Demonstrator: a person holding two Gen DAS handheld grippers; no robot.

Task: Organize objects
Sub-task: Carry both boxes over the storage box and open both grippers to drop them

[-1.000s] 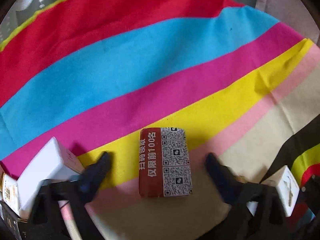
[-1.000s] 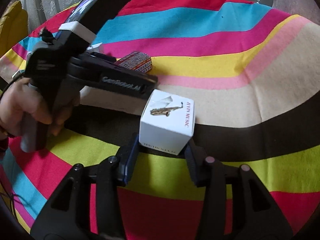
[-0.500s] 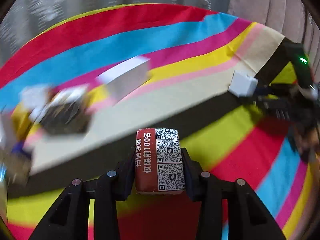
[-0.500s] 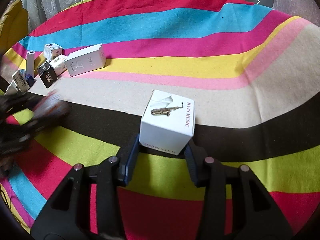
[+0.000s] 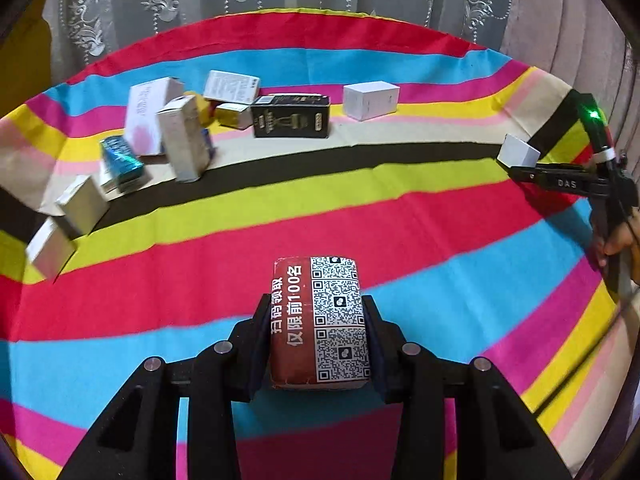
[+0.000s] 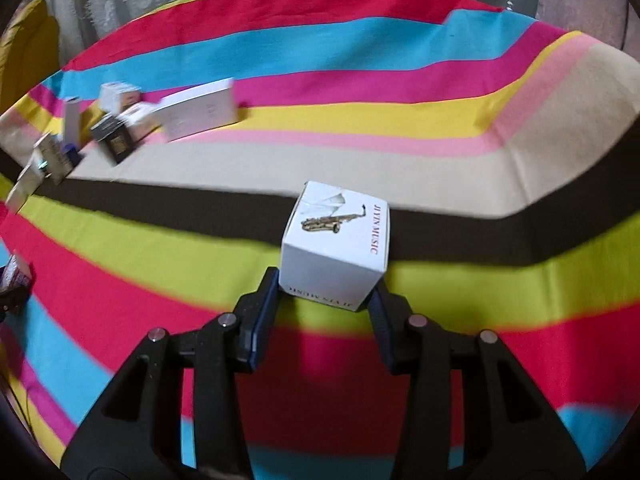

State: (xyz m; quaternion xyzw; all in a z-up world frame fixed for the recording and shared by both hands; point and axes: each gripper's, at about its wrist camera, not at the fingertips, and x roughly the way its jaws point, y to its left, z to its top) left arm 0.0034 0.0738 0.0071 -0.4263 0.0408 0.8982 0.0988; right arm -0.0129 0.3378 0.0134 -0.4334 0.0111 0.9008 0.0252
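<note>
Jaws of the left gripper (image 5: pixel 316 340) clamp the red QR-code box (image 5: pixel 320 324), now lifted clear of the striped cloth (image 5: pixel 360 224), likely for carrying to a tidier spot; a second ago it lay between open jaws. Right gripper (image 6: pixel 326 300) pinches the white saxophone box (image 6: pixel 336 244) as before. Farther off, loose boxes (image 5: pixel 184 140) cluster.

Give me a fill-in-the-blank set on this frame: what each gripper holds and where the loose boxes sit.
1. The left gripper is shut on a red pack printed with ___ codes.
2. The white box in the right gripper shows a picture of a ___.
3. The black box among the loose boxes lies on the ___ stripe of the striped cloth.

Missing words: QR; saxophone; beige
</note>
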